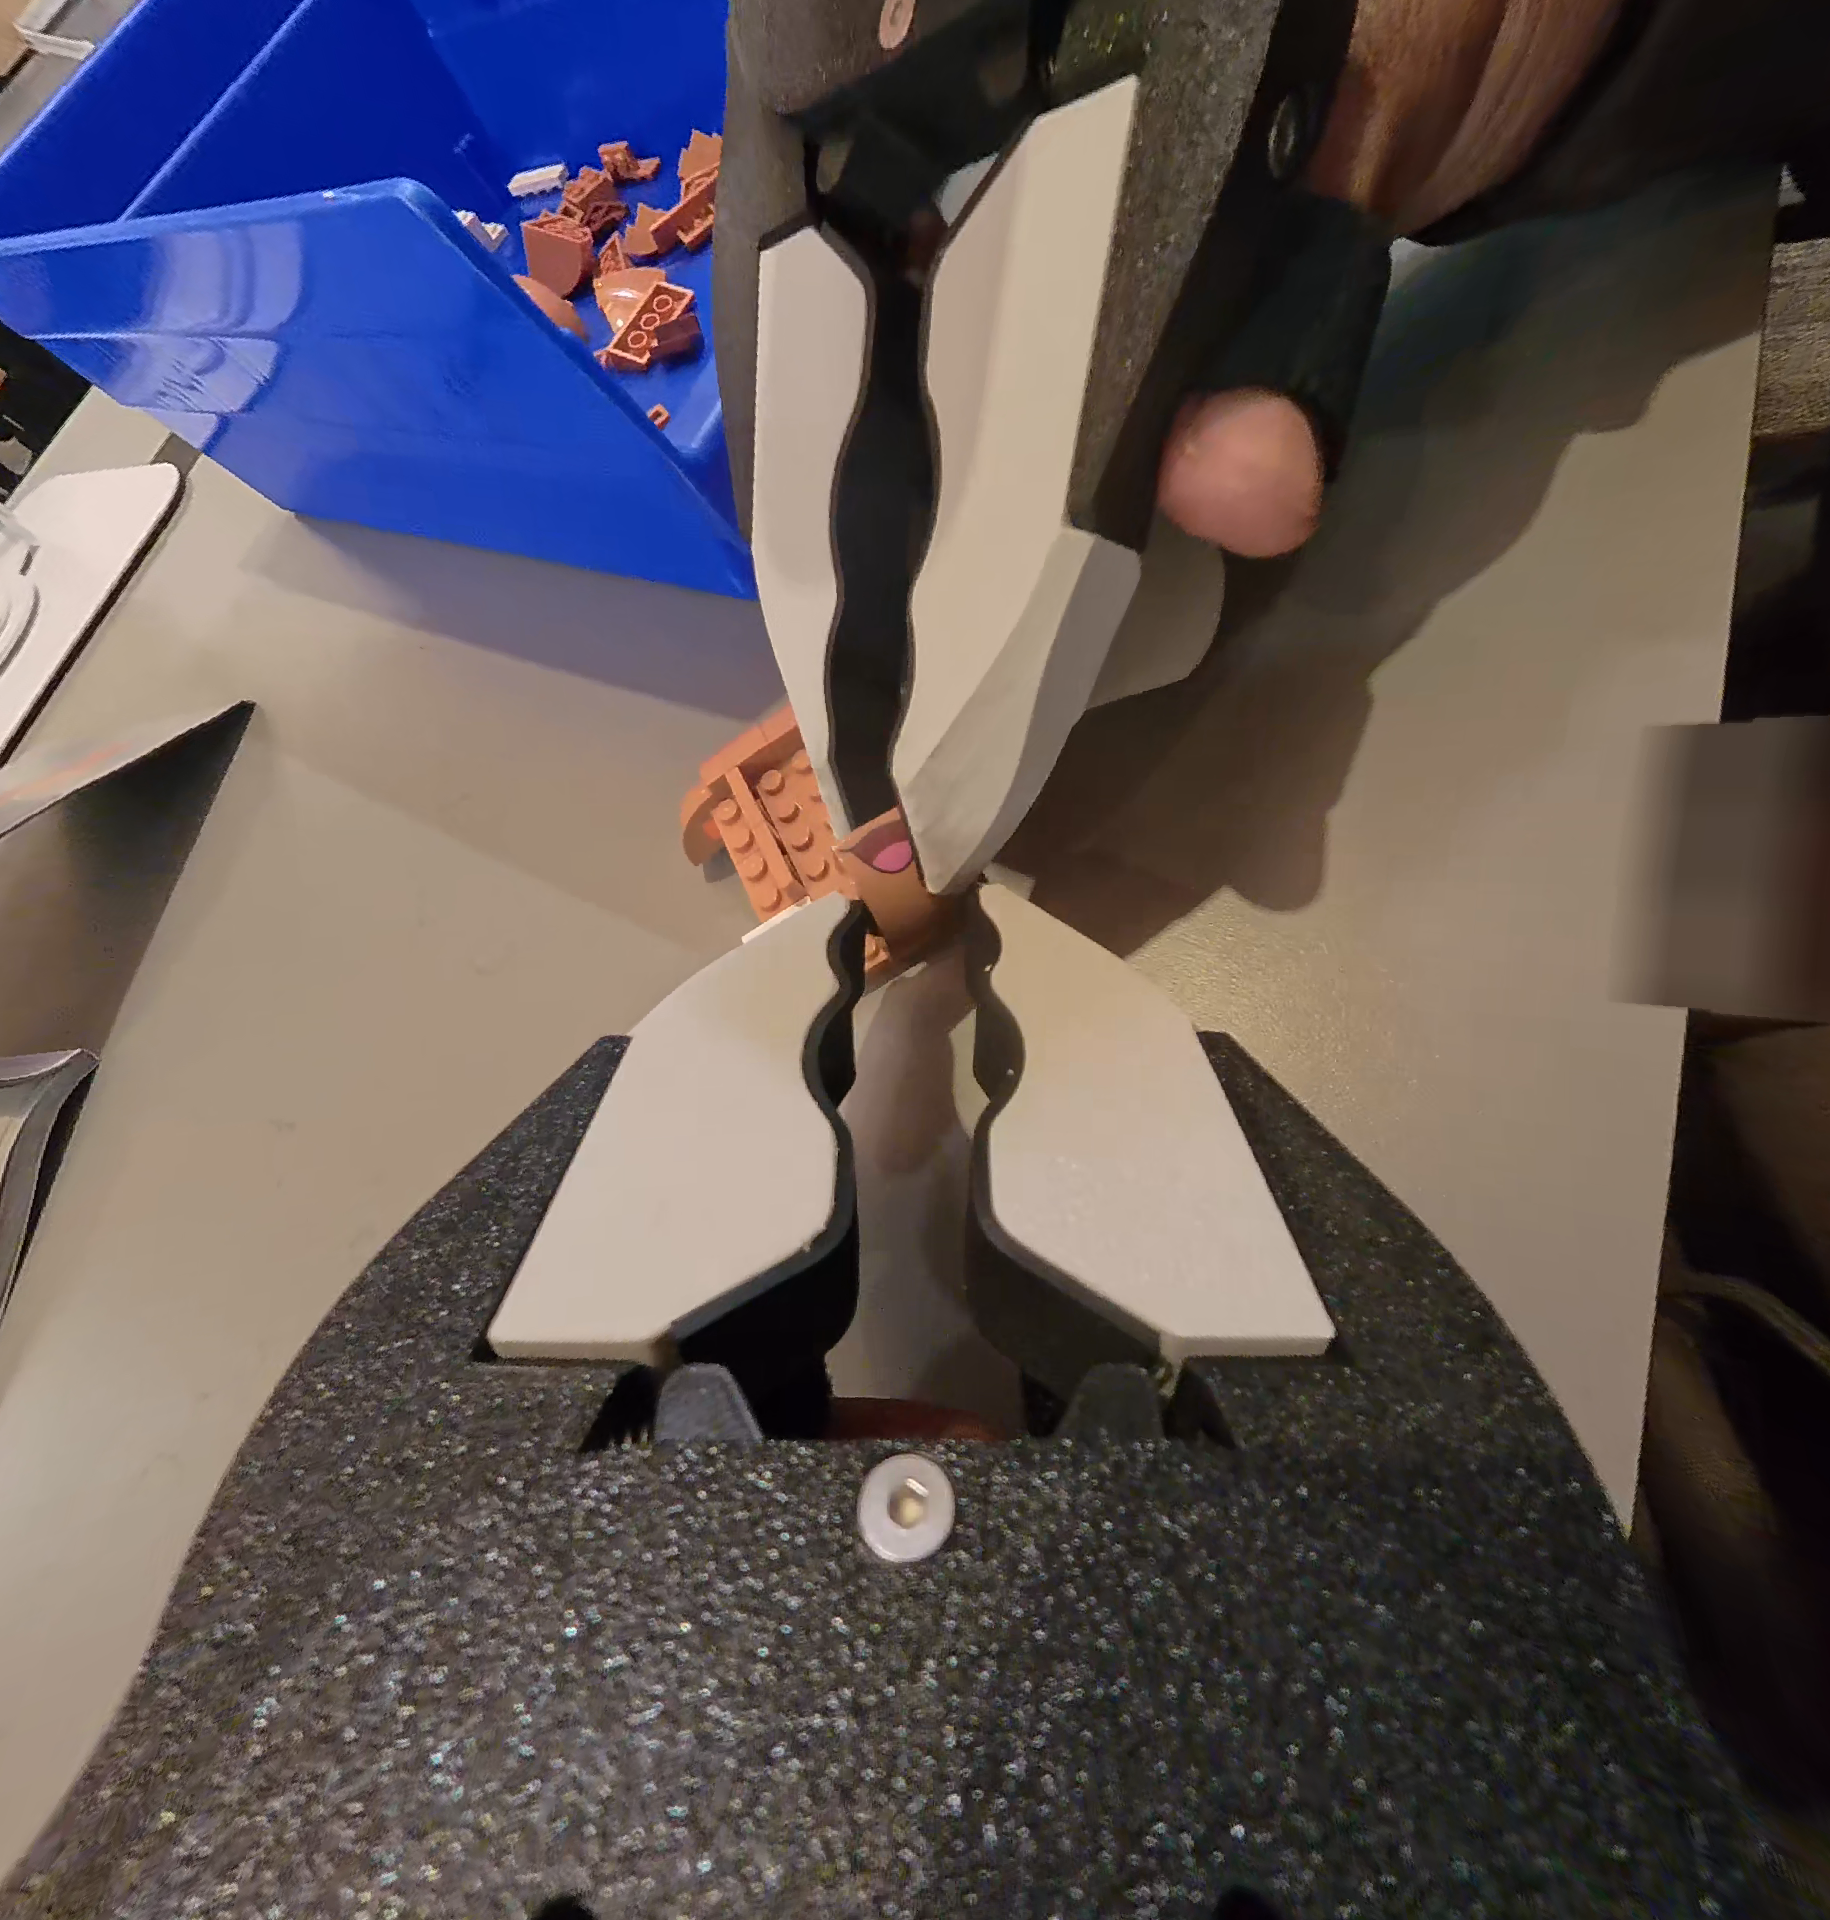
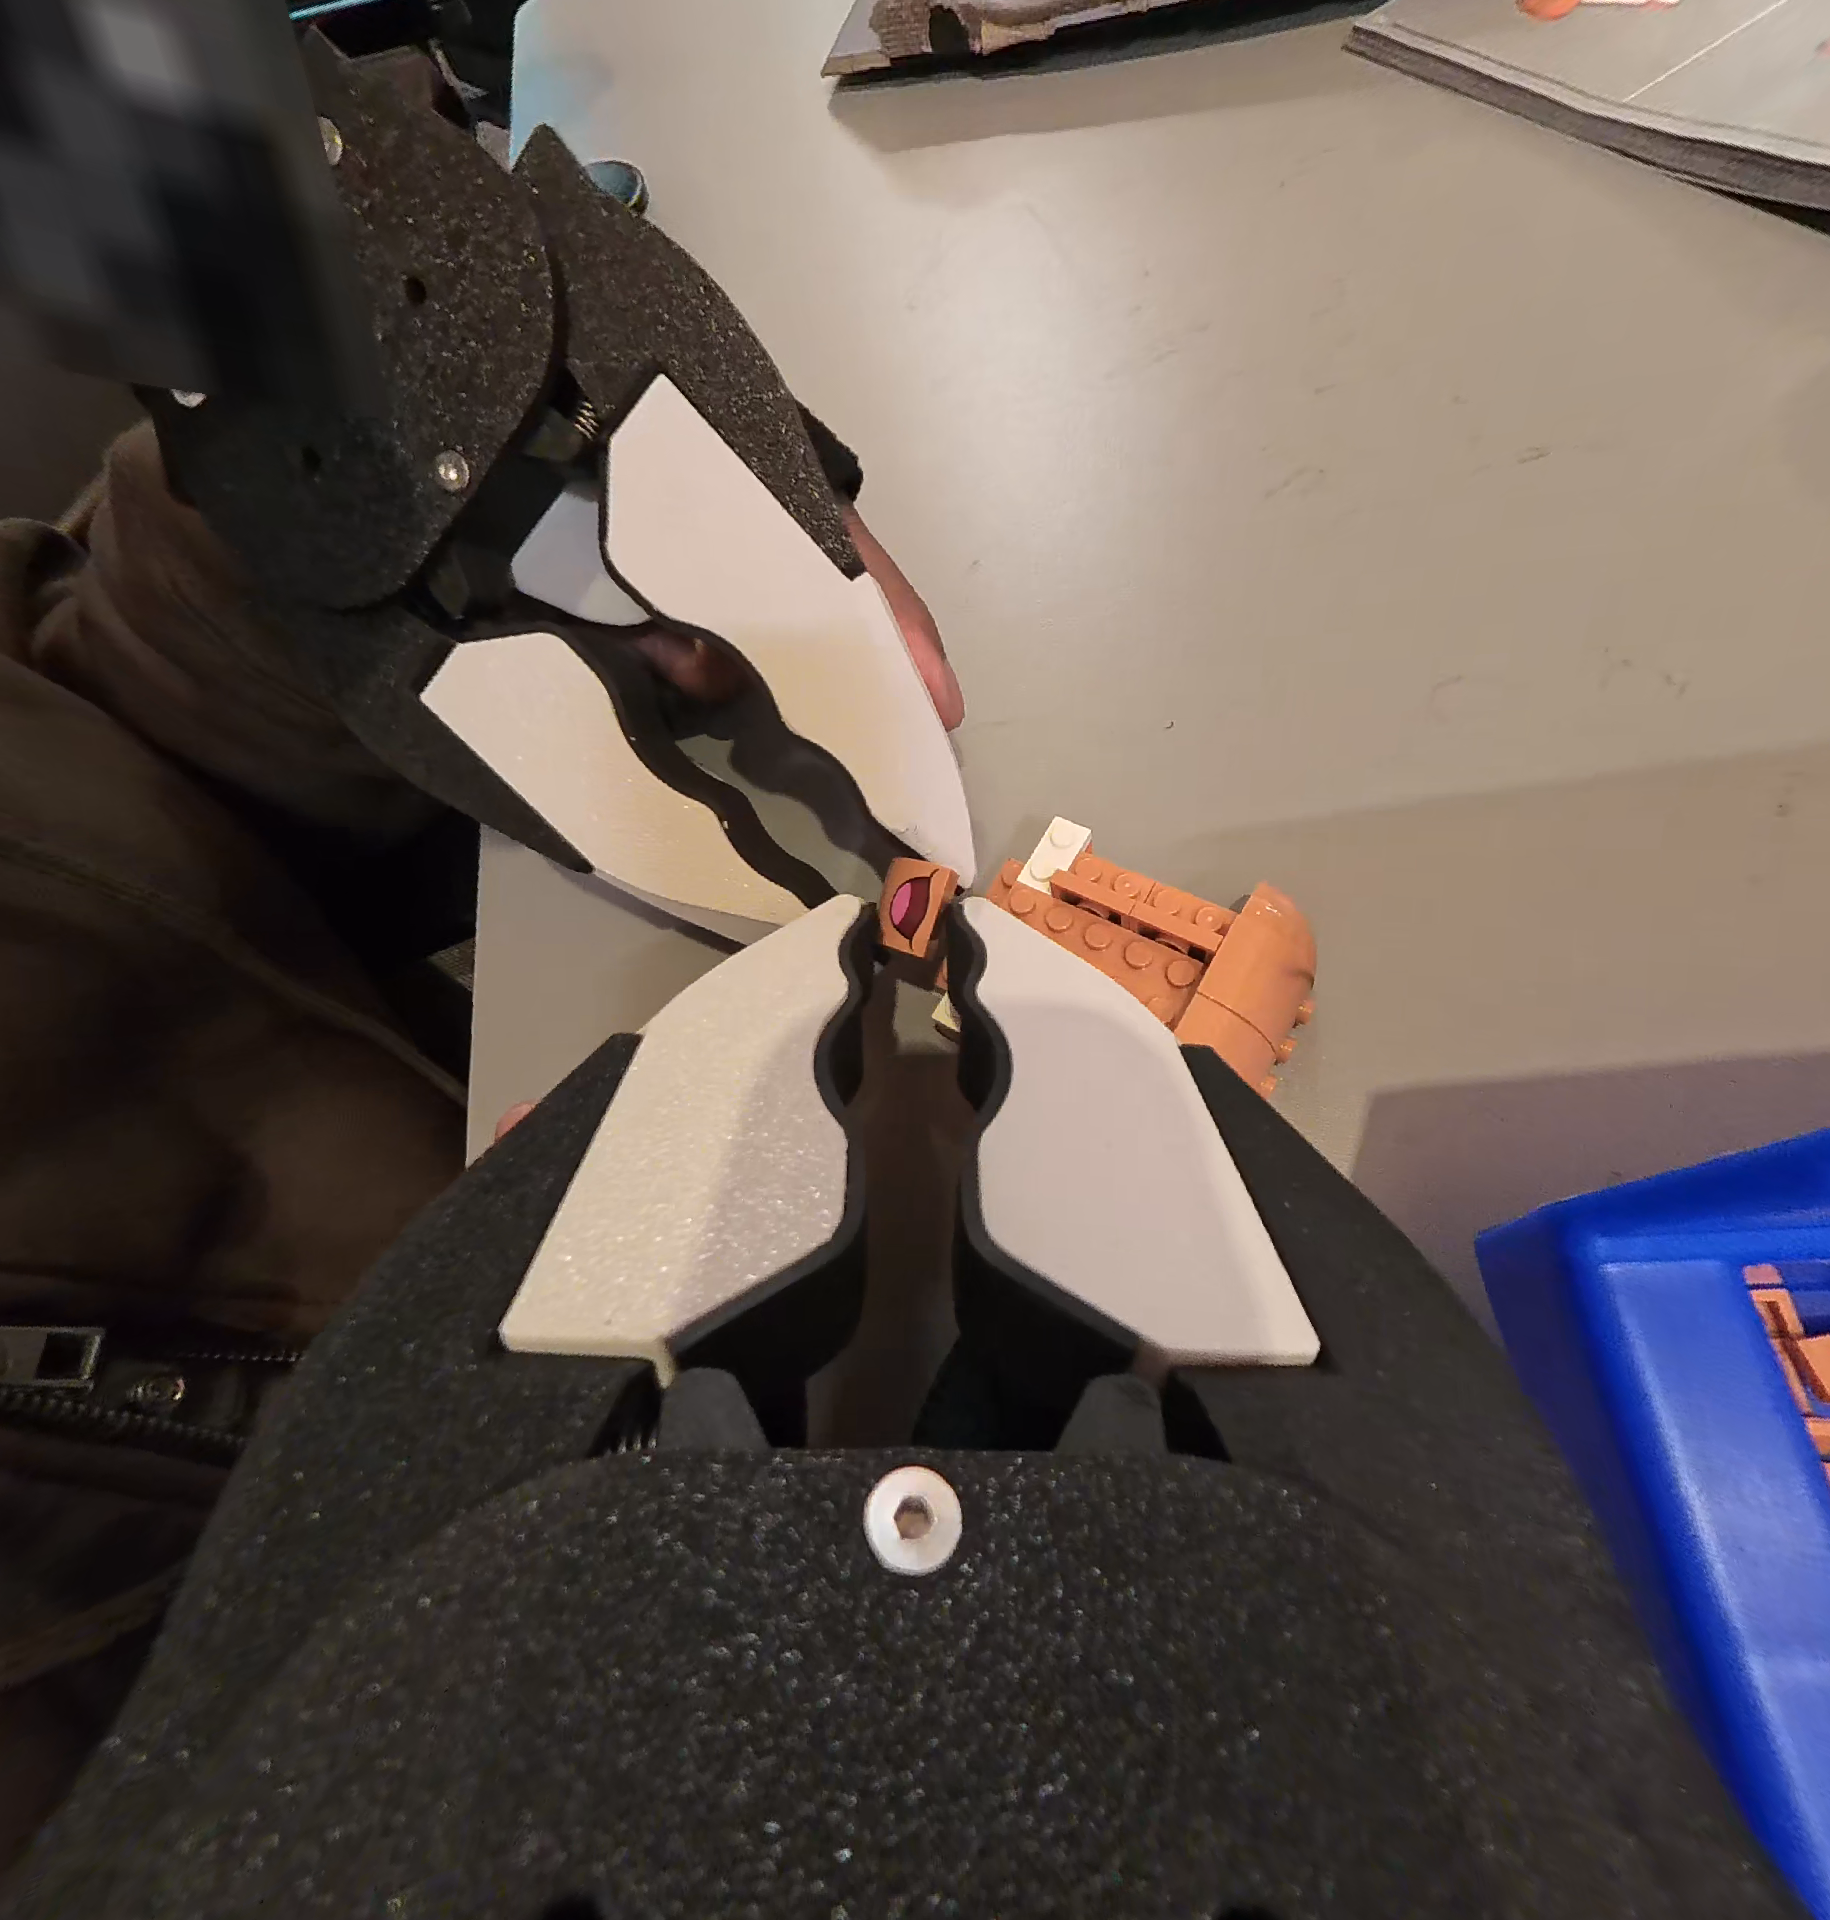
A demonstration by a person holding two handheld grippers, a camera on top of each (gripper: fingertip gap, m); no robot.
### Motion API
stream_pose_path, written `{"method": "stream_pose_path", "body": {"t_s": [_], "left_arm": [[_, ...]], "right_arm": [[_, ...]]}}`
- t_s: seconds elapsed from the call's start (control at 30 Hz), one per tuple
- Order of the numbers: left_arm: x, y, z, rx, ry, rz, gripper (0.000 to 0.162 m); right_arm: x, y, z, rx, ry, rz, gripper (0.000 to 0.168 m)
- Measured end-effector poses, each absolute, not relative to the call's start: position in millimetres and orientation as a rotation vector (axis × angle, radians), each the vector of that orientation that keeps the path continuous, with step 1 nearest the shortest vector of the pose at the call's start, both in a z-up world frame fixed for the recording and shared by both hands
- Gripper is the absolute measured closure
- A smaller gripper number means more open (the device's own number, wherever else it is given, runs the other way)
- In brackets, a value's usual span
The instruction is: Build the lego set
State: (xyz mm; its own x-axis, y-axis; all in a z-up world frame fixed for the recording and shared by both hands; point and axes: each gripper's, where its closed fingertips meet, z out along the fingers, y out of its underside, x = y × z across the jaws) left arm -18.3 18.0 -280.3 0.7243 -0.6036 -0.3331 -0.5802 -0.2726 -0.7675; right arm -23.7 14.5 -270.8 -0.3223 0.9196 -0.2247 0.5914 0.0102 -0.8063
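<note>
Work surface: a plain grey table, matt, with faint scuffs and marks on its far half. Warm indoor light; both tools cast soft shadows on it. Little of the room shows beyond the table edge, only dark, indistinct areas.

Left gripper: its two fingers converge on a small tan brick printed with a pink mouth, tips against its sides, gripping it. Right gripper: its tips close on the same printed brick from the opposite side, also gripping. The two tools meet tip to tip over the table near its front edge. A person's fingers show behind each tool's body, and a dark jacket sleeve lies at the left of the right wrist view.

Partly built lego model: tan-orange, studs showing, with one white brick at its far end. It lies on the table just beside the gripper tips, on the far side of them in the left wrist view. Whether the printed brick touches it cannot be told.

Blue bin: stands at the far left in the left wrist view, holding loose brown bricks.

Open instruction booklet: far right corner of the table in the right wrist view.
</note>
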Motion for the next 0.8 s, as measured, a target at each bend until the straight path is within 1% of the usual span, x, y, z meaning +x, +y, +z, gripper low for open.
{"method": "stream_pose_path", "body": {"t_s": [0.53, 0.8], "left_arm": [[-20.6, 19.8, -277.4, -1.939, 0.876, -0.013, 0.144], [-21.1, 19.5, -276.2, -1.932, 0.869, -0.01, 0.139]], "right_arm": [[-24.7, 18.0, -267.8, -1.587, -1.883, 1.29, 0.157], [-25.5, 21.4, -264.9, -1.612, -1.848, 1.338, 0.157]]}}
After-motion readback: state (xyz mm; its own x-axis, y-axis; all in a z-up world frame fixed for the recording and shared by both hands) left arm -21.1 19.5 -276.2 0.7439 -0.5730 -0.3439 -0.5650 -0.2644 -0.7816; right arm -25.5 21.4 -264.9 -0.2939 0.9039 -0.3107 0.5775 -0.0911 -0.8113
